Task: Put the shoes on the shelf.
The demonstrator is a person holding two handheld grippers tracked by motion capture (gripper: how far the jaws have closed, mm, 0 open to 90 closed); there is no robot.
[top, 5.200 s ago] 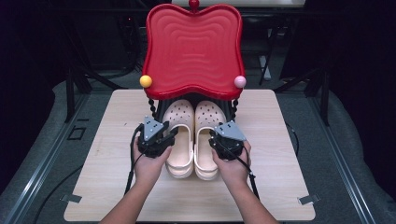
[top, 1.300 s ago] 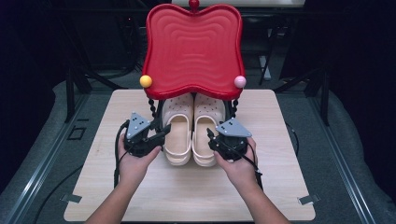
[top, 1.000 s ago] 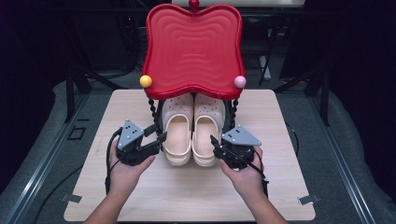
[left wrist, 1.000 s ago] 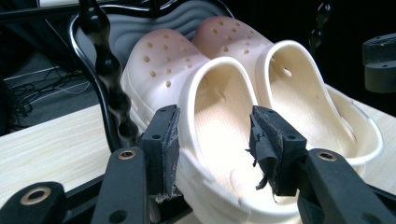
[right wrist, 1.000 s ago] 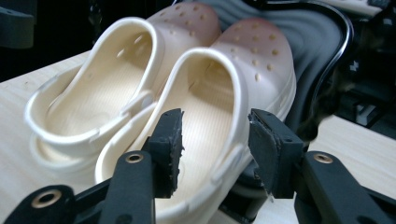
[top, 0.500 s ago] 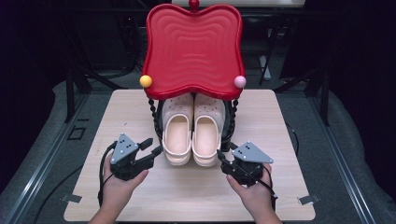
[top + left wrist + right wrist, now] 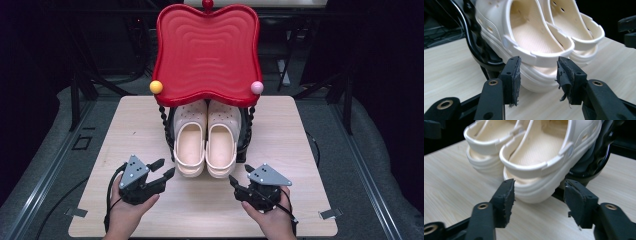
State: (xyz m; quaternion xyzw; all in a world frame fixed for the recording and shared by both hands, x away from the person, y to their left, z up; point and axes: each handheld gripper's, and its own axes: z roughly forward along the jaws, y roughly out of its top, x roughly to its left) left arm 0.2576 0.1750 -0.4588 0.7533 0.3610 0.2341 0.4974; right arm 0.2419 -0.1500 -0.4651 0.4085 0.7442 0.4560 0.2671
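Note:
A pair of cream clogs stands side by side on the low black rack under a red wavy shelf (image 7: pixel 207 55): the left clog (image 7: pixel 189 145) and the right clog (image 7: pixel 222 145), heels toward me. My left gripper (image 7: pixel 164 169) is open, a little short of the left clog's heel (image 7: pixel 534 37), with nothing between its pads. My right gripper (image 7: pixel 241 175) is open too, just short of the right clog's heel (image 7: pixel 549 152). Neither gripper touches a clog.
The rack's black beaded posts (image 7: pixel 163 120) and its base (image 7: pixel 591 165) flank the clogs. A yellow ball (image 7: pixel 156 86) and a pink ball (image 7: pixel 257 87) sit on the shelf's front corners. The light wooden table (image 7: pixel 300 150) has dark floor around it.
The clogs slid further in under the red shelf. Both grippers then came off them and drew back toward the table's near edge, jaws open.

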